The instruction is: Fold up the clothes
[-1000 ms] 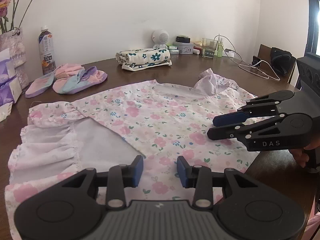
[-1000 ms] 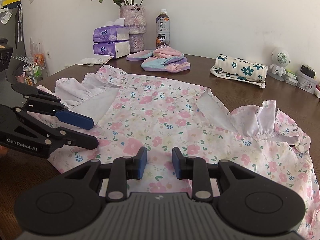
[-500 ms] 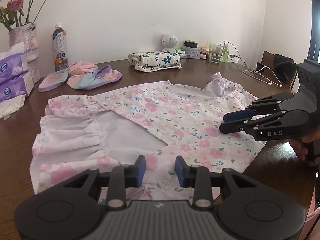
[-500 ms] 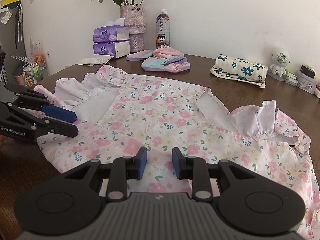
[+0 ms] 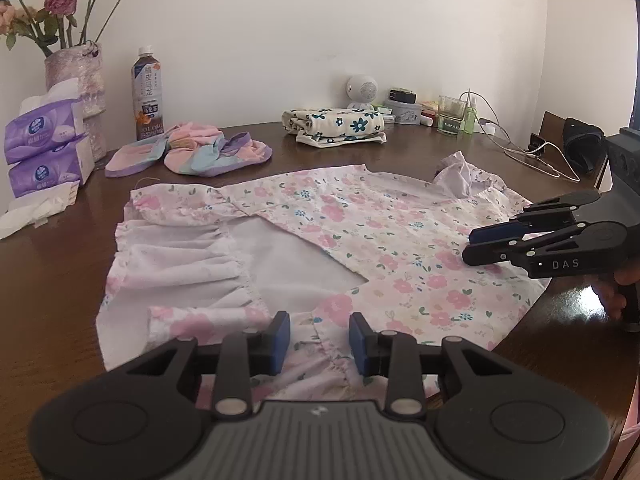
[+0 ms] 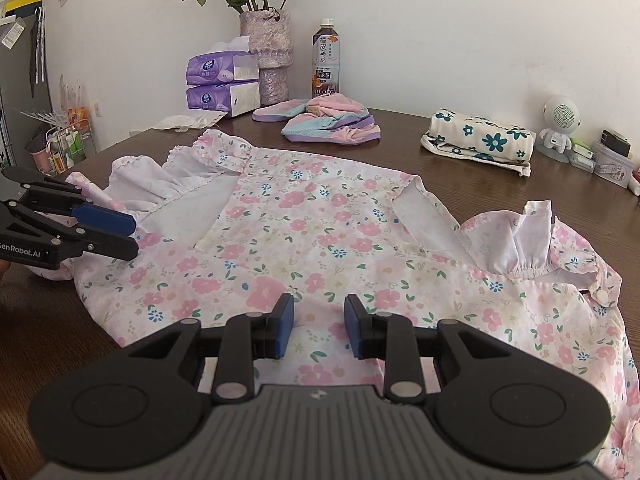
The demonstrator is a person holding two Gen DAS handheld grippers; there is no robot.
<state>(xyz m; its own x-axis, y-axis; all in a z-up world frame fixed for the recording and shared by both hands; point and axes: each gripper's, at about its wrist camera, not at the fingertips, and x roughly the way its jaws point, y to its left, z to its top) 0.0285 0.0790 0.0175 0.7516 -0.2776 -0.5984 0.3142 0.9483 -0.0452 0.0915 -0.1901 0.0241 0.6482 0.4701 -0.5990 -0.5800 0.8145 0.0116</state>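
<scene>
Lying spread flat under both claws, the pink floral cotton dress (image 6: pixel 320 216) is barely started: only one ruffled hem corner is turned inside out, beyond the left gripper (image 5: pixel 319 338). That claw's jaws stand apart with nothing pinched between them; the right gripper (image 6: pixel 319 326) hovers likewise, holding nothing. Ahead, a folded cream flowered cloth (image 6: pixel 480 142), pastel socks (image 6: pixel 320 122) and tea bottle (image 6: pixel 326 60) sit well clear.

a home: flower vase (image 6: pixel 266 46), tissue packs (image 6: pixel 218 84) on table (image 6: pixel 400 128).
</scene>
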